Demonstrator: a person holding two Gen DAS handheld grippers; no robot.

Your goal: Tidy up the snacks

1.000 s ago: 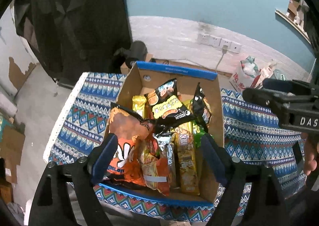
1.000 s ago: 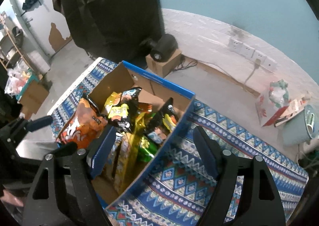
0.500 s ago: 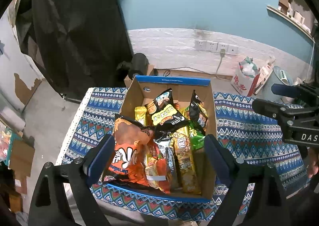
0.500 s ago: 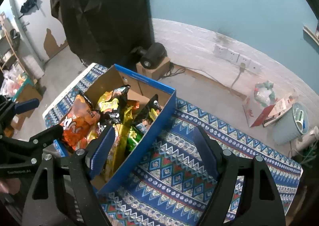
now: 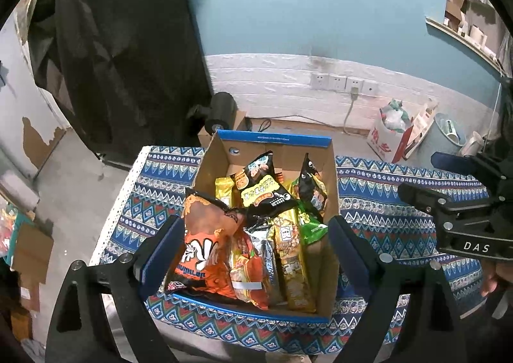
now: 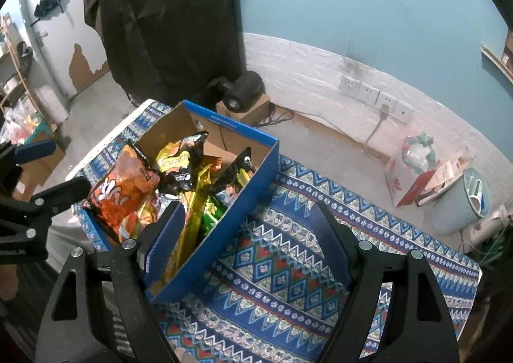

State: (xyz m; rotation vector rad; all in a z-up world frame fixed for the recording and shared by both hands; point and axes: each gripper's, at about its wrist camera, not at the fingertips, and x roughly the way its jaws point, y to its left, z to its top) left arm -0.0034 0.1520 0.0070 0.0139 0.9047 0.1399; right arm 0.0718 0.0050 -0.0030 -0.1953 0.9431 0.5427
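Observation:
A cardboard box with blue edges (image 5: 275, 137) stands on a table with a blue patterned cloth (image 5: 400, 202). It holds several snack packs: an orange bag (image 5: 205, 244), a black and yellow bag (image 5: 261, 190), a gold pack (image 5: 291, 263) and a green pack (image 5: 309, 225). My left gripper (image 5: 251, 241) is open and empty, above the box's near end. My right gripper (image 6: 247, 235) is open and empty, above the box's right wall (image 6: 231, 218) and the cloth (image 6: 288, 267). The orange bag (image 6: 125, 190) also shows there.
A black roll on a small carton (image 5: 221, 113) stands on the floor behind the table. A white bag (image 5: 391, 129) and a pale bin (image 5: 445, 135) stand by the wall with sockets (image 5: 343, 82). A black curtain (image 5: 128, 42) hangs at left.
Both grippers have pulled back and risen from the box, so more of the table and room shows. Both stay open and empty. The snacks have not moved.

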